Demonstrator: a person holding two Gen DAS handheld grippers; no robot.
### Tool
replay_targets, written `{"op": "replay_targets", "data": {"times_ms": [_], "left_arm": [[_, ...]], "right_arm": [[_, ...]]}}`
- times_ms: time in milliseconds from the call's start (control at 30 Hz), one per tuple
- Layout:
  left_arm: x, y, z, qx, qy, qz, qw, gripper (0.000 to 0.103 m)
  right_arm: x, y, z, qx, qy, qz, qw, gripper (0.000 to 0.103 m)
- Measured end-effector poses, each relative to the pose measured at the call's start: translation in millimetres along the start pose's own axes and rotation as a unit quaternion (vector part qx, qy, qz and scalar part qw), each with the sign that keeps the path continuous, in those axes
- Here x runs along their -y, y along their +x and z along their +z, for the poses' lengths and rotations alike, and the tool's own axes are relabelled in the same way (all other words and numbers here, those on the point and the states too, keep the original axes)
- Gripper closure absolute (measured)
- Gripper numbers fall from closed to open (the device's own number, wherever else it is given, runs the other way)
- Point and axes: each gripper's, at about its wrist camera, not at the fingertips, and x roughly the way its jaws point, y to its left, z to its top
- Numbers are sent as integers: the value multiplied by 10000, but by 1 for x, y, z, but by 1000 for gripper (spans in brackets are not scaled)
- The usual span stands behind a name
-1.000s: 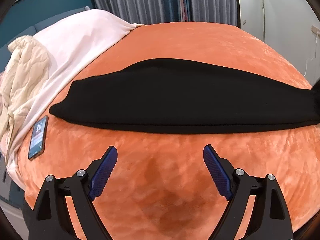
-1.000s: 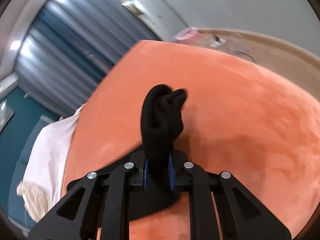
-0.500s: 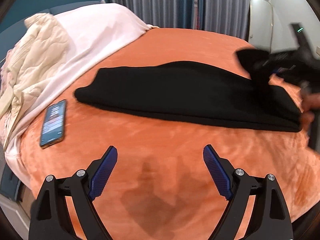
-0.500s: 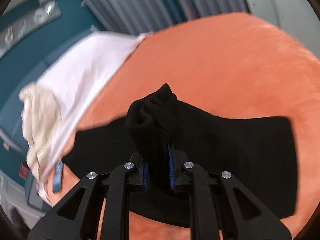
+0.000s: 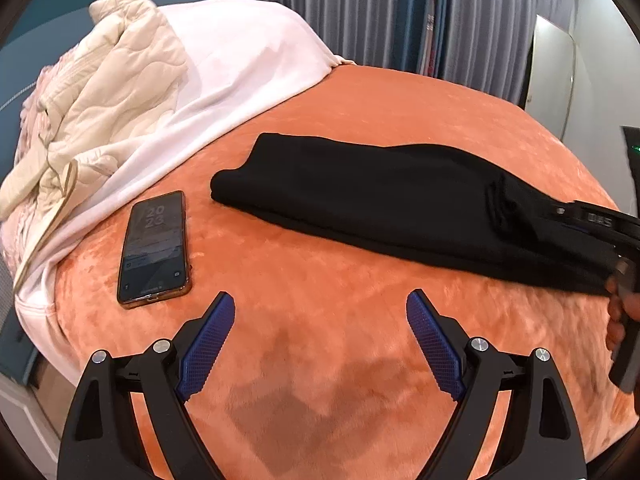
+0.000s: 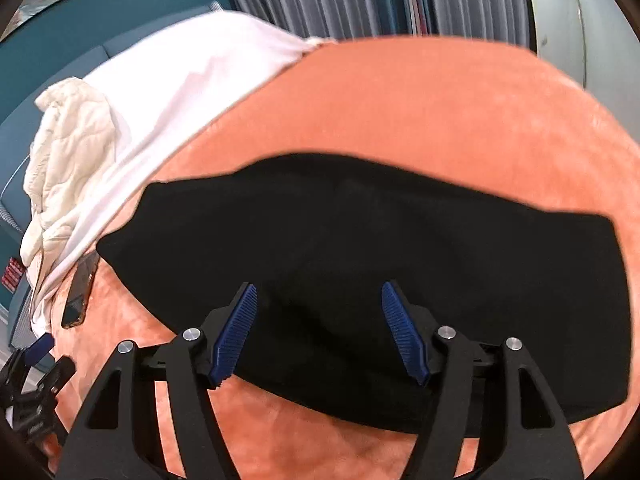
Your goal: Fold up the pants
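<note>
The black pants [image 5: 380, 196] lie folded in a long band on the orange blanket [image 5: 320, 360]; they also fill the middle of the right wrist view [image 6: 380, 248]. My left gripper [image 5: 320, 340] is open and empty, hovering over bare blanket in front of the pants. My right gripper [image 6: 318, 332] is open just above the near edge of the pants, with nothing between its blue pads [image 6: 236, 332]. Its body shows at the right edge of the left wrist view [image 5: 592, 220], over the doubled end of the pants.
A phone [image 5: 154, 246] lies on the blanket left of the pants. A white sheet [image 5: 240, 72] and a cream quilted garment [image 5: 100, 104] are heaped at the far left. Curtains [image 5: 380, 12] hang behind the bed.
My right gripper carried the pants' end over onto the rest, then opened and let it go. The left gripper stayed open while its view swung left, bringing the phone closer.
</note>
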Motion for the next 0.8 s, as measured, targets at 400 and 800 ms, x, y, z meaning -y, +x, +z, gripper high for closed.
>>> {"op": "replay_targets", "data": {"times_ms": [400,800], "left_arm": [[-53,40,39,-482,-901,-222,9945,18],[-87,139,89,-1195,-1930,237,9736,18]], "right_arm": [[14,27,-1,-220,933,282,9950,62],[49,-12,-61,254,1268,134,9915,62]]}}
